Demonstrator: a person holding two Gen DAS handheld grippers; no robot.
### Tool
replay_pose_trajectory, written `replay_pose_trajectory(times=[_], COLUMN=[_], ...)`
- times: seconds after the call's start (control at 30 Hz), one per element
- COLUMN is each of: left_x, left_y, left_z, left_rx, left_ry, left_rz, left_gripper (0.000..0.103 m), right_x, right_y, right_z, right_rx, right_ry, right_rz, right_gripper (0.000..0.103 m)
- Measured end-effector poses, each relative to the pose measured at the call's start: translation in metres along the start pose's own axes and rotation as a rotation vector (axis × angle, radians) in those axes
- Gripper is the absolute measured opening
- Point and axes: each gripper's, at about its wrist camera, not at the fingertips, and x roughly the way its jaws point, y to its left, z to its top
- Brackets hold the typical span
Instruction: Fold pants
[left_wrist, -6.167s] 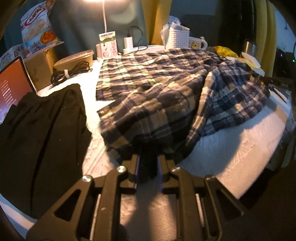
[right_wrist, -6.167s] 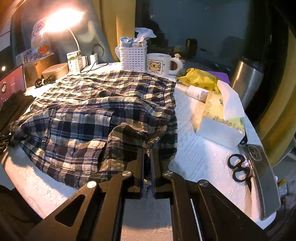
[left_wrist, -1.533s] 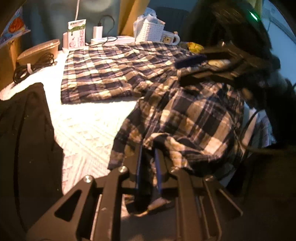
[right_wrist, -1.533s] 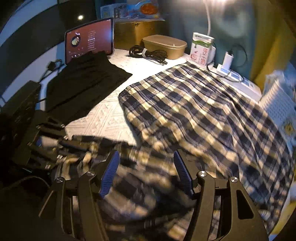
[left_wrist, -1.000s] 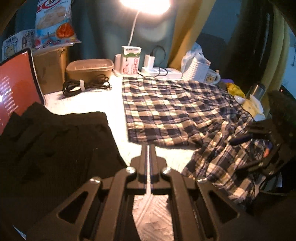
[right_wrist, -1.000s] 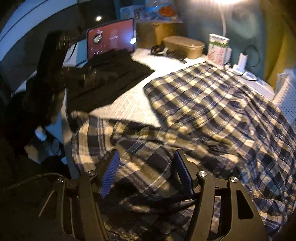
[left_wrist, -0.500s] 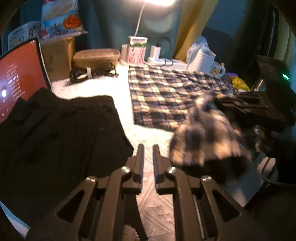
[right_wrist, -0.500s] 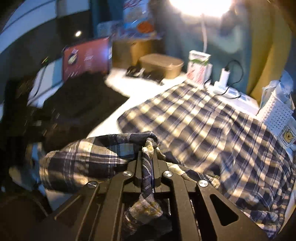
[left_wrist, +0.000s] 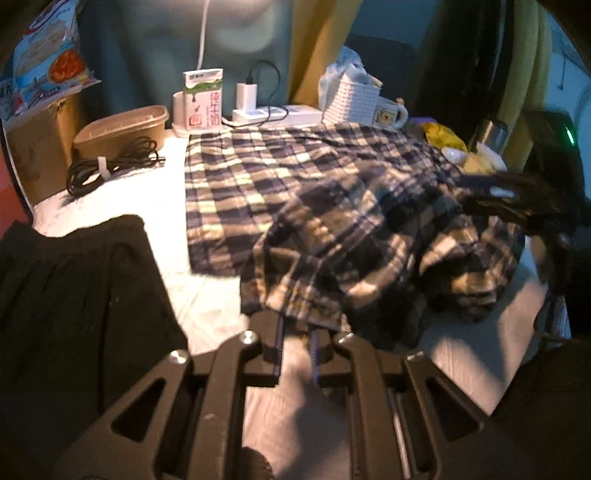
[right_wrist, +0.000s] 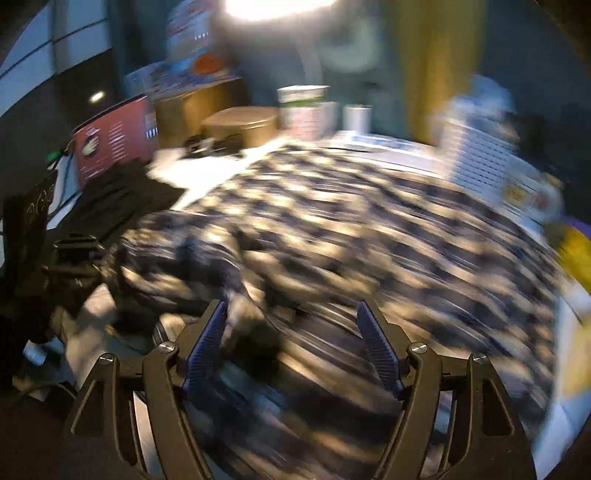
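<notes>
The plaid pants (left_wrist: 317, 206) lie on the white table cover (left_wrist: 155, 192), one part flat at the back, the near part bunched in a heap. My left gripper (left_wrist: 295, 332) sits at the near edge of the heap, its jaws a little apart with the plaid hem just ahead of them. My right gripper (right_wrist: 291, 332) is wide open above the plaid pants (right_wrist: 351, 236); that view is blurred by motion. The right gripper also shows in the left wrist view (left_wrist: 517, 199) at the right, over the heap.
Black folded clothing (left_wrist: 74, 302) lies at the left. At the back stand a brown lidded box (left_wrist: 118, 125), a coiled black cable (left_wrist: 107, 166), a milk carton (left_wrist: 203, 99), a power strip (left_wrist: 273, 114), a white basket (left_wrist: 351, 99) and a mug (left_wrist: 388, 114). A red screen (right_wrist: 114, 140) stands at the left.
My right gripper has let go of the plaid cloth and opened wide. The lifted cloth has dropped into a heap. My left gripper has moved right, up to the heap's near edge.
</notes>
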Motion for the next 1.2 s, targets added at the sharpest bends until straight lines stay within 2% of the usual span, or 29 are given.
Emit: replay_pose_trajectory(times=[0.17, 0.27, 0.33, 0.43, 0.47, 0.5, 0.6, 0.67, 0.8, 0.93, 1.1, 1.2], left_x=[-0.008, -0.017, -0.025, -0.047, -0.055, -0.064, -0.069, -0.058, -0.021, -0.003, 0.009, 0.012], left_y=[0.009, 0.012, 0.014, 0.013, 0.008, 0.000, -0.023, -0.041, -0.067, -0.074, -0.075, -0.070], left_z=[-0.002, -0.020, -0.031, -0.042, -0.044, -0.045, -0.046, -0.048, -0.052, -0.049, -0.049, -0.042], left_rx=[-0.105, -0.122, -0.138, -0.157, -0.148, -0.132, -0.081, -0.030, 0.090, 0.164, 0.223, 0.164], left_ry=[0.000, 0.037, 0.050, 0.032, 0.015, -0.002, -0.016, 0.014, 0.095, 0.114, 0.117, 0.161], left_rz=[-0.054, -0.021, 0.013, 0.066, 0.066, 0.056, 0.009, -0.017, 0.020, 0.079, 0.089, 0.063], left_gripper=[0.012, 0.012, 0.012, 0.012, 0.012, 0.012, 0.012, 0.012, 0.013, 0.013, 0.013, 0.013], right_x=[-0.052, -0.072, -0.075, -0.072, -0.071, -0.068, -0.060, -0.055, -0.049, -0.048, -0.049, -0.047], right_y=[-0.081, -0.124, -0.140, -0.139, -0.135, -0.128, -0.108, -0.103, -0.100, -0.099, -0.101, -0.103], right_z=[-0.052, -0.083, -0.095, -0.099, -0.097, -0.096, -0.094, -0.094, -0.095, -0.097, -0.105, -0.108], right_rx=[0.178, 0.258, 0.287, 0.276, 0.257, 0.231, 0.148, 0.120, 0.112, 0.117, 0.140, 0.147], right_ry=[-0.017, -0.001, 0.002, -0.006, -0.008, -0.006, 0.004, 0.019, 0.023, 0.011, 0.009, 0.020], right_rz=[-0.202, -0.272, -0.260, -0.203, -0.188, -0.169, -0.129, -0.129, -0.134, -0.131, -0.121, -0.112], right_gripper=[0.076, 0.075, 0.069, 0.054, 0.048, 0.047, 0.046, 0.046, 0.046, 0.046, 0.046, 0.046])
